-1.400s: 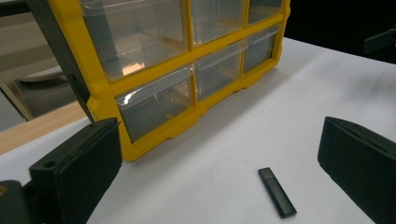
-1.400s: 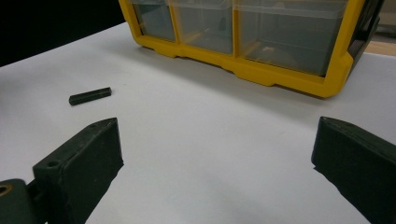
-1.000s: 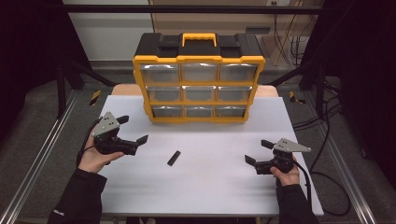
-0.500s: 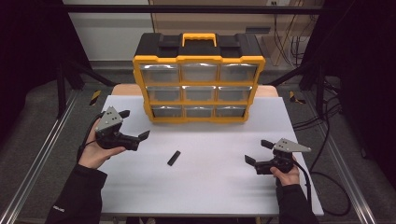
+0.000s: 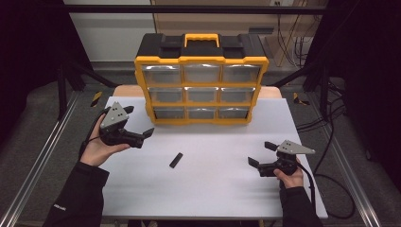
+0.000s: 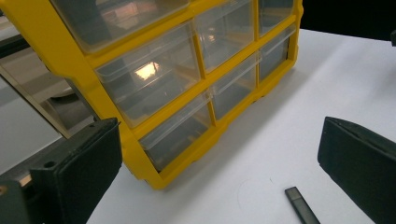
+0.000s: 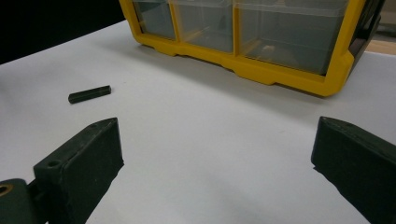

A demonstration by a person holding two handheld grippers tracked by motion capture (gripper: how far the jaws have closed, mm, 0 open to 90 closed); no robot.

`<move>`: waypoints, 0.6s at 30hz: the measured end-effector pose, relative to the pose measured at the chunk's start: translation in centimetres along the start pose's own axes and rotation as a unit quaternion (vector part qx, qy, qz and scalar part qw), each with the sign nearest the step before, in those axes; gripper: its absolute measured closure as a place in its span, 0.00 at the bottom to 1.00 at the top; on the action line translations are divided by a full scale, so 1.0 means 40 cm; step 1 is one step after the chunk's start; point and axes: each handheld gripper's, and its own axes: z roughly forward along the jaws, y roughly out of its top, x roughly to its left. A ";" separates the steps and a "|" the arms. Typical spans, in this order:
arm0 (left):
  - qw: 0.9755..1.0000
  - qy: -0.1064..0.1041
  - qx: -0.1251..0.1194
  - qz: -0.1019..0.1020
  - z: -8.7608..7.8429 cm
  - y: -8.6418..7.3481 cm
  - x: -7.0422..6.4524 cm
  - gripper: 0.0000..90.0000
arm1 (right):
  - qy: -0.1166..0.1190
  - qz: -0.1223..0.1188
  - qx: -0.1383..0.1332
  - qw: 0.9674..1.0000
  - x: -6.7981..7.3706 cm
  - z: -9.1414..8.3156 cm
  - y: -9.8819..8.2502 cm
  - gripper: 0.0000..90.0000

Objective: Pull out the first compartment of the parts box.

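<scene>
Currently both tools gape wide, empty: left gripper mid-left of the high view, right gripper lower right. Small black bar lies flat at frame centre, apart from both. Risk: thin, low bar may skid or flip if jaws close off-centre. Count: one bar, one yellow organizer, nine drawers, two grippers.

We see yellow drawer cabinet blocking table rear. In front of cabinet: bare surface, wide passage, only small black bar lying there. Bare strips left and right of cabinet, narrow.
</scene>
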 end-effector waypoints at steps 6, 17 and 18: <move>1.000 0.000 0.005 0.009 0.002 0.015 0.000 0.00 | 0.000 0.000 0.001 1.000 0.000 0.000 0.000 0.02; 1.000 0.007 0.004 0.028 0.006 0.048 0.002 0.00 | 0.000 0.001 0.001 1.000 0.000 0.001 0.000 0.02; 1.000 0.007 0.004 0.030 0.006 0.050 0.002 0.00 | 0.000 0.001 0.002 1.000 -0.001 0.001 0.000 0.02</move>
